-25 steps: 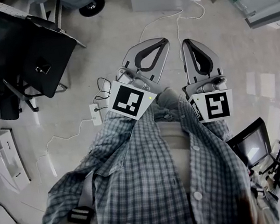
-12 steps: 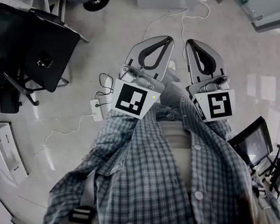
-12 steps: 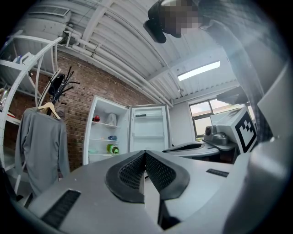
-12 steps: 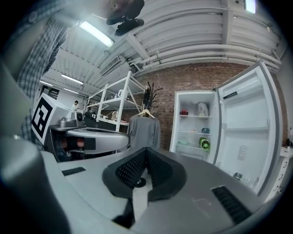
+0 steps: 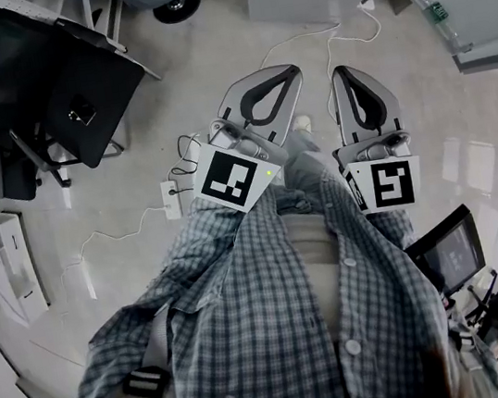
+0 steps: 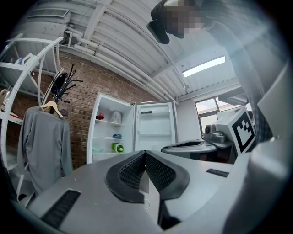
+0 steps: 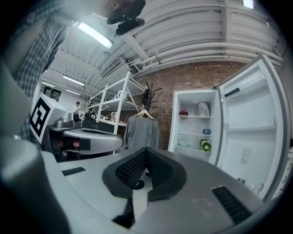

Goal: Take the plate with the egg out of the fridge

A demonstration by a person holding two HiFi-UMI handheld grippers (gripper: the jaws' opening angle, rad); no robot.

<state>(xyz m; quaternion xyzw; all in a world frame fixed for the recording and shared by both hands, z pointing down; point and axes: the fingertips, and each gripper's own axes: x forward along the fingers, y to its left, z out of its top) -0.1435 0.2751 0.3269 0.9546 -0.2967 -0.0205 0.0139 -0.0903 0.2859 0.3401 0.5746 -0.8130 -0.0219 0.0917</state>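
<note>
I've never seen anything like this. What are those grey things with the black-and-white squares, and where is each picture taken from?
A person in a checked shirt holds a gripper in each hand; the patterned cubes are part of them. One picture comes from a camera on the person's head, looking down at the floor, with the left gripper and right gripper sticking out in front. The other two come from cameras riding on each gripper, looking along its jaws. Both pairs of jaws are shut and hold nothing. Ahead stands an open fridge with things on its shelves; I can't make out a plate or egg. A grey garment hangs beside it.
</note>
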